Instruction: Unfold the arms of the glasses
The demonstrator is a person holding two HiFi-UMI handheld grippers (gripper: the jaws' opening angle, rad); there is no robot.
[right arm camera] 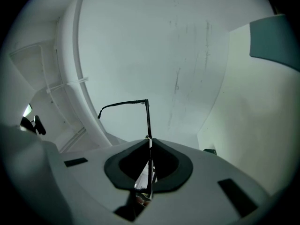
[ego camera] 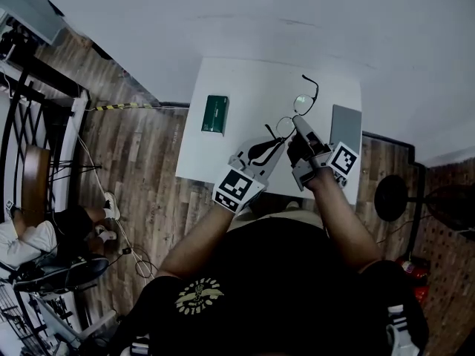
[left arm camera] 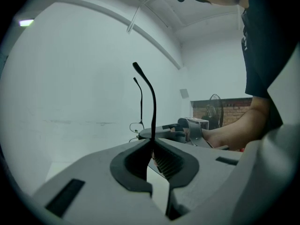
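We pinch one temple in the left gripper | right gripper clamps the frame front just beyond | glasses hang between both, above the table | held temple runs left from its hinge, so we'd swing the left hand outward | far temple already out

A person leans over a white worktop with both forearms stretched forward. The glasses are held up between the two claws, above the worktop's right half. The left claw comes in from the lower left and the right claw from the right, their tips close together at the frame. One thin black arm of the glasses sticks out and curves toward the wall. A flat green box lies on the worktop's left part, well apart from them. A grey slab lies by the right edge. The wooden floor runs alongside, and a seated person is at the far left.
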